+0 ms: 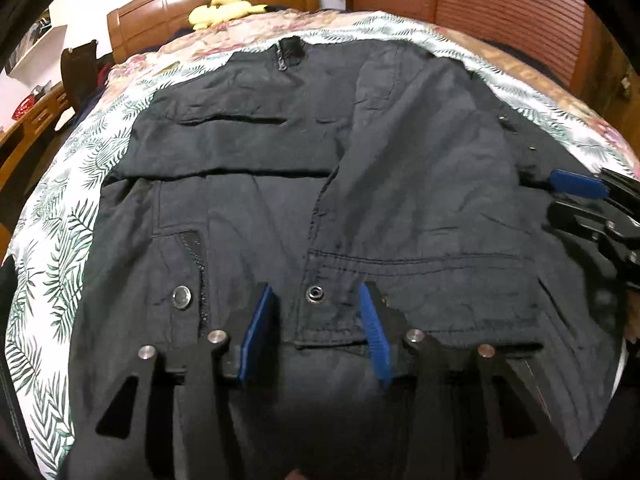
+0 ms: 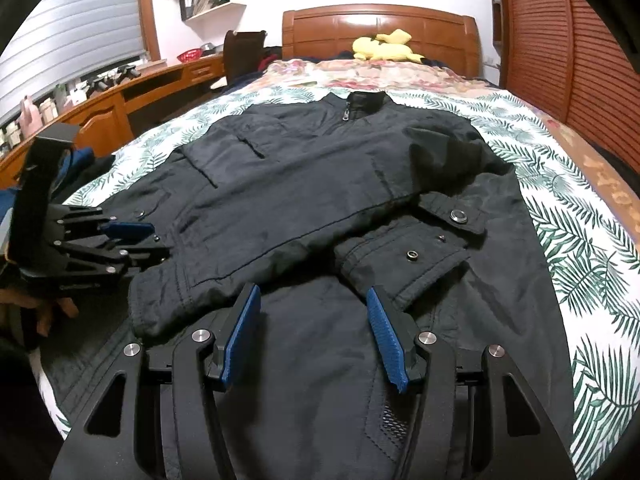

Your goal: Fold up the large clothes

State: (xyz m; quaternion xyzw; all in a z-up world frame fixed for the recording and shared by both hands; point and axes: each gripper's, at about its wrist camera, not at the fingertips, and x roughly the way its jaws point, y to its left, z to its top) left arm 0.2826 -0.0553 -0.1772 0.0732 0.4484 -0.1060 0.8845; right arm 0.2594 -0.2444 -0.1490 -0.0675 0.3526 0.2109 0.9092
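While the black jacket [image 2: 280,184] lies spread on the bed [image 2: 580,248], both released claws, left claw [image 1: 316,332] and right claw [image 2: 316,332], hover over its hem.

The left wrist camera sits low and close over the near hem of the black zip-front jacket [image 1: 320,184], looking along its own blue-padded black gripper [image 1: 318,334] toward 12 o'clock, where the polished wooden headboard [image 1: 208,12] stands at about 11. The right wrist camera rides beside it, a little higher and further back, also facing 12 o'clock over its own blue-padded gripper [image 2: 314,334], with the headboard [image 2: 380,28] dead ahead. Both views share the jacket [image 2: 288,184], the leaf-print white bedspread [image 1: 76,184] [image 2: 568,208] and the yellow plush toy [image 1: 224,8] [image 2: 384,48]. Each catches the other gripper: at 3 o'clock [image 1: 580,186] in the left view, at 9 o'clock [image 2: 132,236] in the right.
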